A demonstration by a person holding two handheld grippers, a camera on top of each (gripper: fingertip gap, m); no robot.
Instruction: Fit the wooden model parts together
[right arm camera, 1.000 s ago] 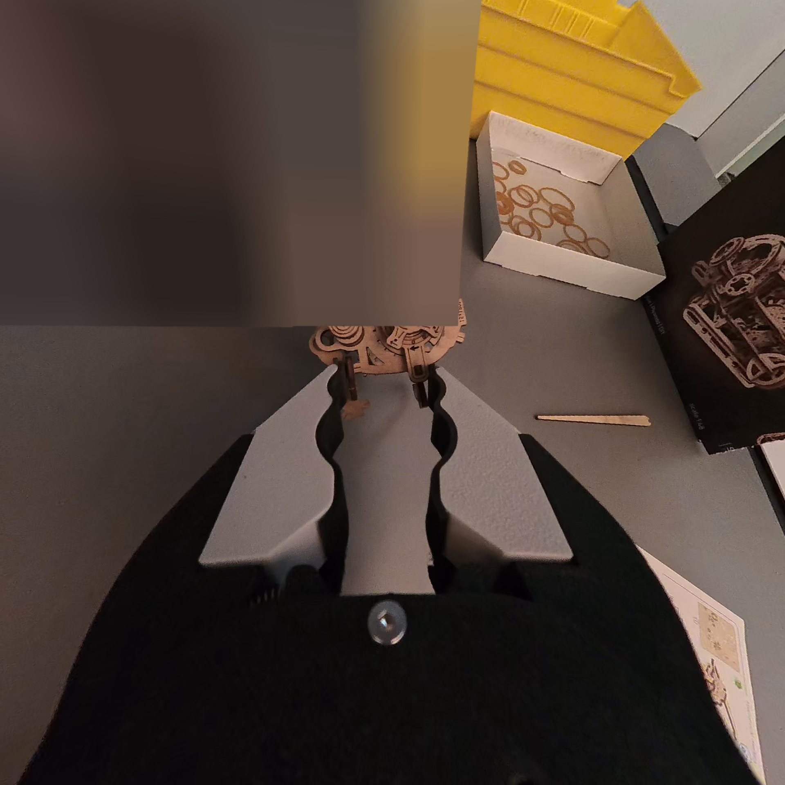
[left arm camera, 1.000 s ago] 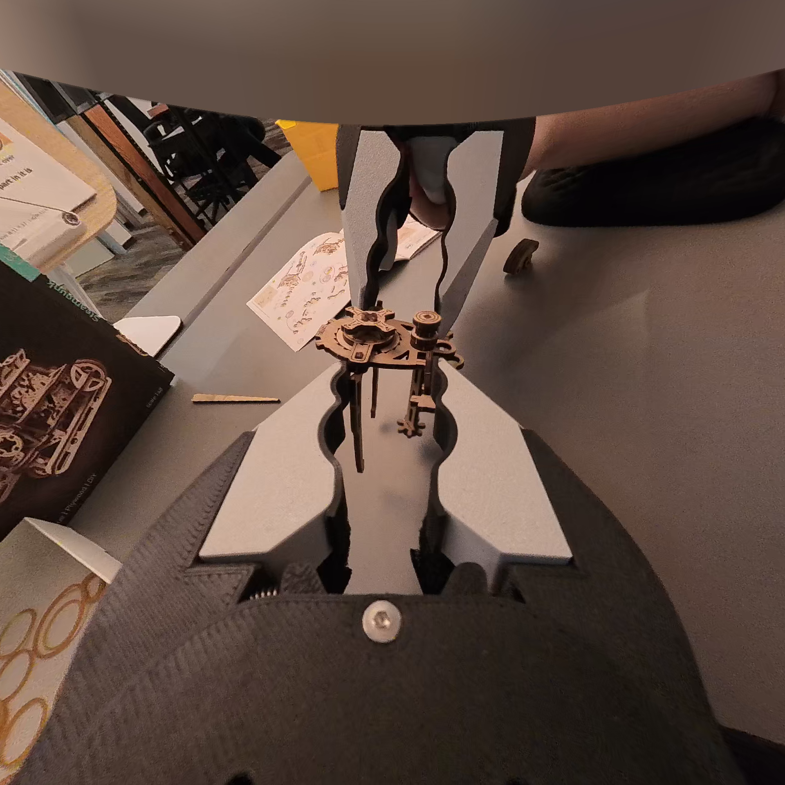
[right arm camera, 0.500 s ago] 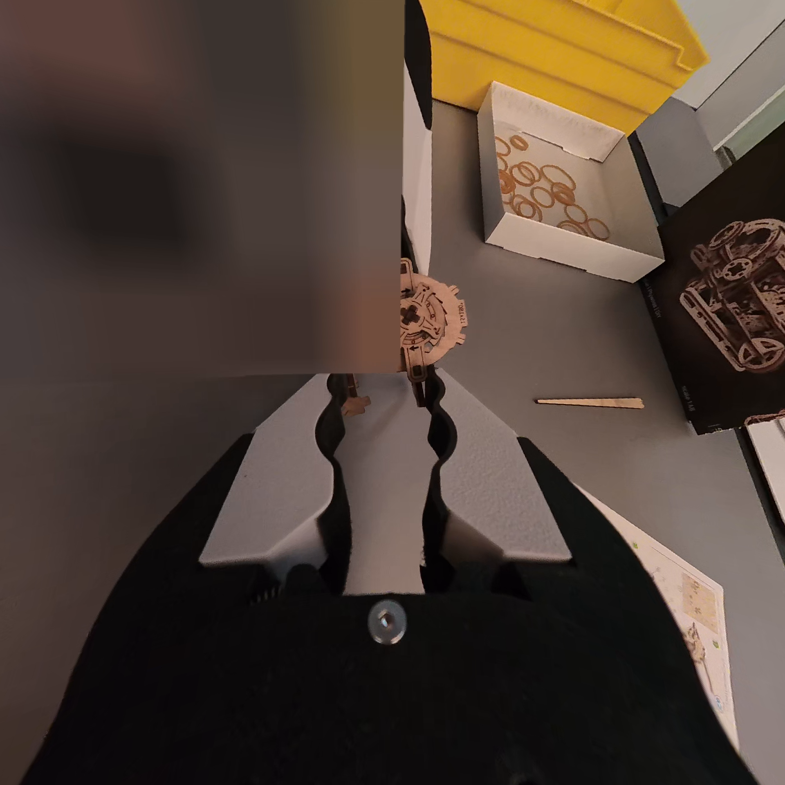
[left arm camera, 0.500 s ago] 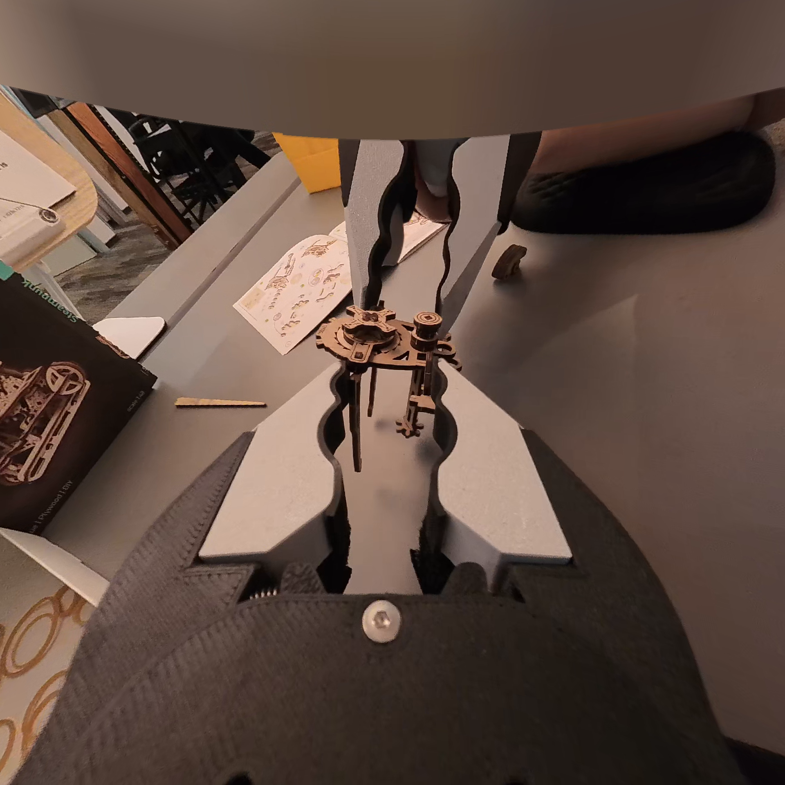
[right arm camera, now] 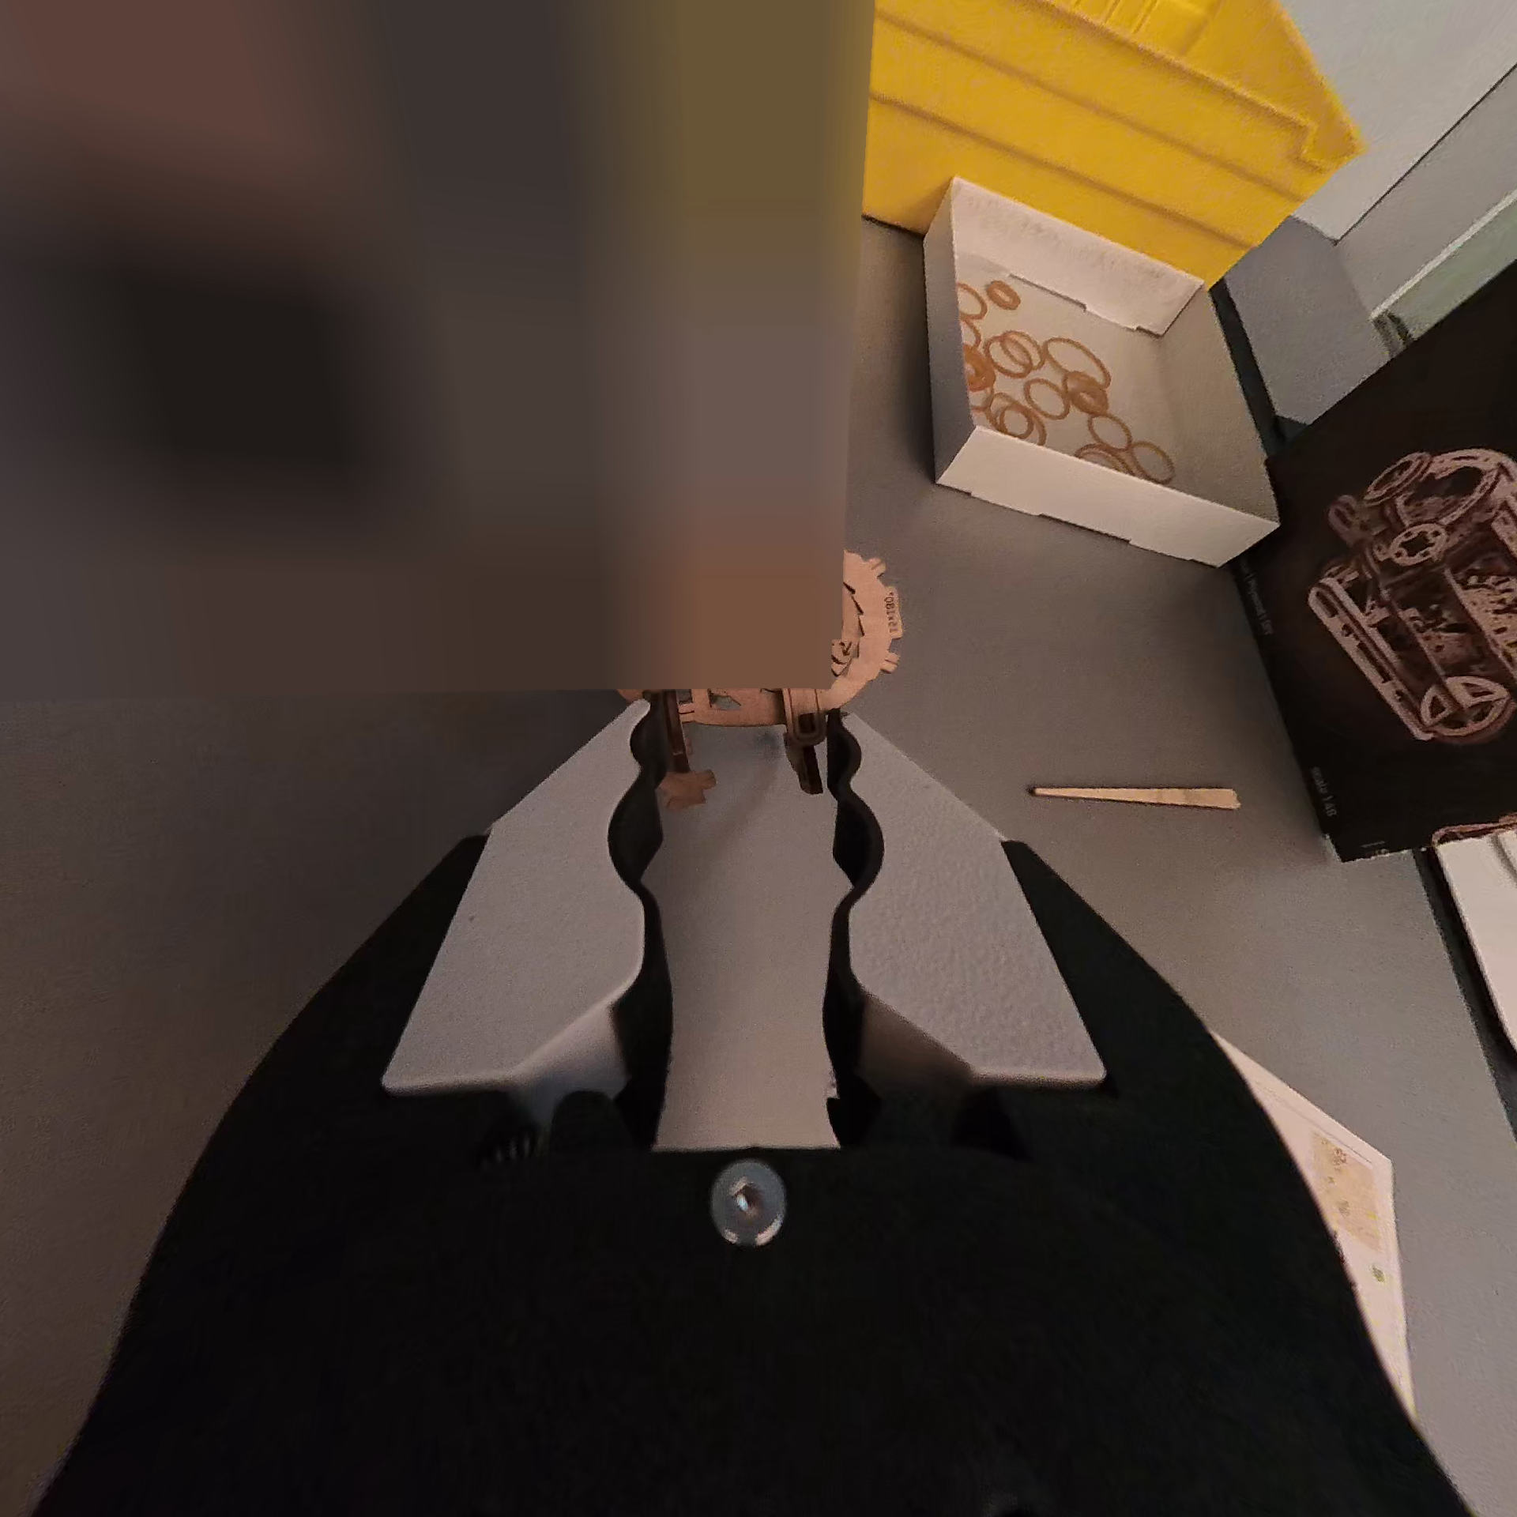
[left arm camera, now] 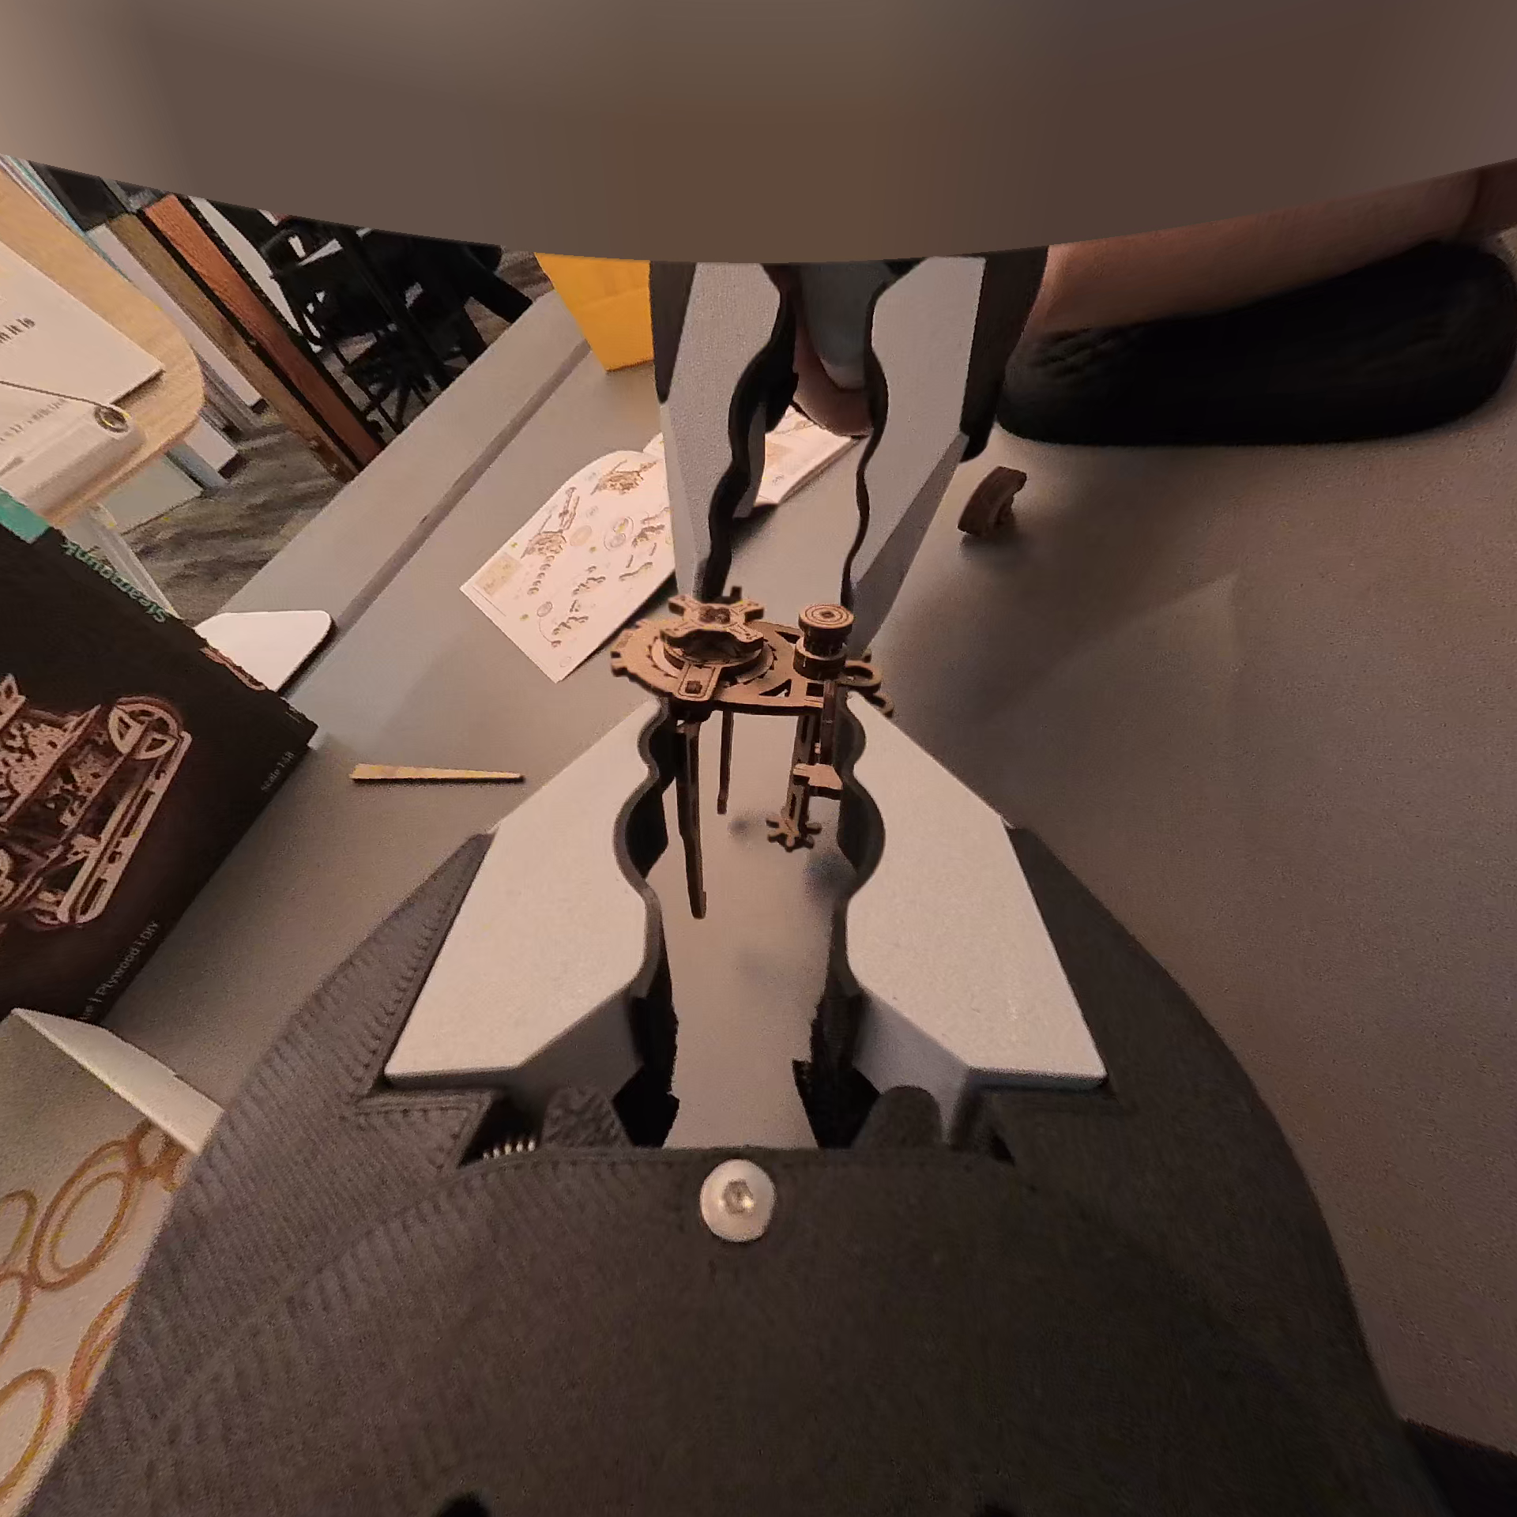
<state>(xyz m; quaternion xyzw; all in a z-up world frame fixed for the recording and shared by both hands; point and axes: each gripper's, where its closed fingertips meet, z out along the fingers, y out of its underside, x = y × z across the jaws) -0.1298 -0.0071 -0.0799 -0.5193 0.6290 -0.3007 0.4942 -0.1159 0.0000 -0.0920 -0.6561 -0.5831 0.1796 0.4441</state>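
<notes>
The wooden model (left arm camera: 743, 665) hangs above the grey worktop (left arm camera: 1190, 780), caught between the two tools that meet over it from opposite sides. It is a flat geared disc with a cross-shaped hub and a small round post on top, and thin legs pointing down. The left tool (left arm camera: 749, 726) pinches the disc's near edge between its tips, the legs dangling in the gap between its fingers. The right tool (left arm camera: 776, 587) comes in from the far side, its tips closed on the disc's far edge by the hub and post. In the right wrist view the model (right arm camera: 866, 648) is mostly hidden by a blurred patch; only a toothed rim and two legs show at the right tool's (right arm camera: 739, 731) tips, so the grip itself is hard to make out there.

Beside the model a thin wooden stick (left arm camera: 435, 773) lies flat on the worktop. Farther off is an open instruction sheet (left arm camera: 575, 566), partly covered by the right tool, and a small curved wooden piece (left arm camera: 992, 513). A dark box (left arm camera: 107, 788) with a model pictured on it is cut off at the left edge. A white tray (right arm camera: 1092, 501) holds loose rubber bands (right arm camera: 1042, 386), with a yellow bin (right arm camera: 1067, 123) behind it. A forearm (left arm camera: 1231, 271) rests on a dark pad (left arm camera: 1264, 369) at the far side, its upper part blurred out.
</notes>
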